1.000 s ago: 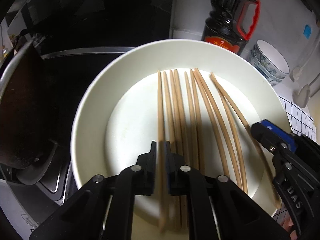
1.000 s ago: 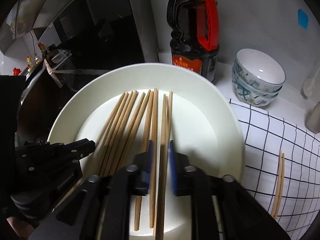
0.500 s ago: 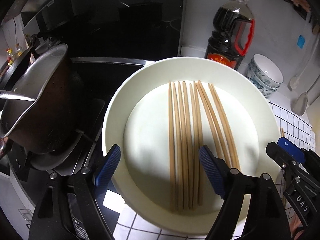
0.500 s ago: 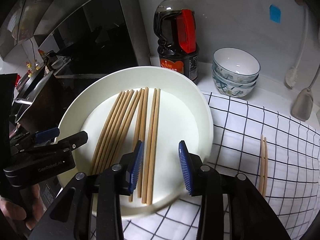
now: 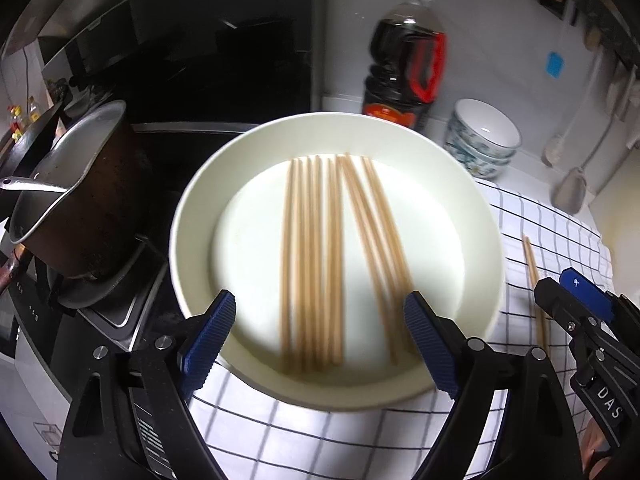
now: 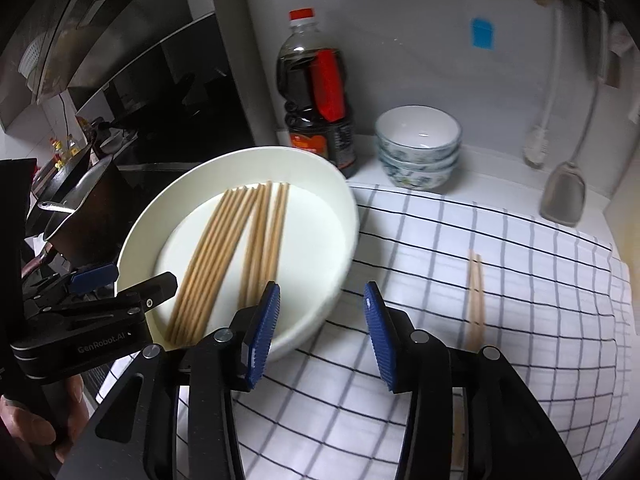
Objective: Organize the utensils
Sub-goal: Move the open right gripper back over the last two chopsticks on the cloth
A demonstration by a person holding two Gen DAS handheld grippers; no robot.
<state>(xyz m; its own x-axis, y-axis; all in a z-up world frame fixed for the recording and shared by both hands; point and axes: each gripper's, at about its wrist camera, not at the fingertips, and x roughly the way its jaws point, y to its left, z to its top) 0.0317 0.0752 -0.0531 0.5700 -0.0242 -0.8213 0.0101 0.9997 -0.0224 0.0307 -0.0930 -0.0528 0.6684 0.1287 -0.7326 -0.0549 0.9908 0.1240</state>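
Right gripper (image 6: 320, 320) gapes empty between the chopstick-filled plate (image 6: 344, 240) and a loose chopstick pair (image 6: 476, 300)

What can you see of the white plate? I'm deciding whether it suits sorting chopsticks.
The white plate is round and deep, with a wide sloping rim and a flat centre, glossy like ceramic or melamine. It sits upright, partly on the checked cloth and partly over the stove edge, beside a dark pot. Wooden chopsticks lie roughly parallel inside in two loose groups. Neither gripper touches it.
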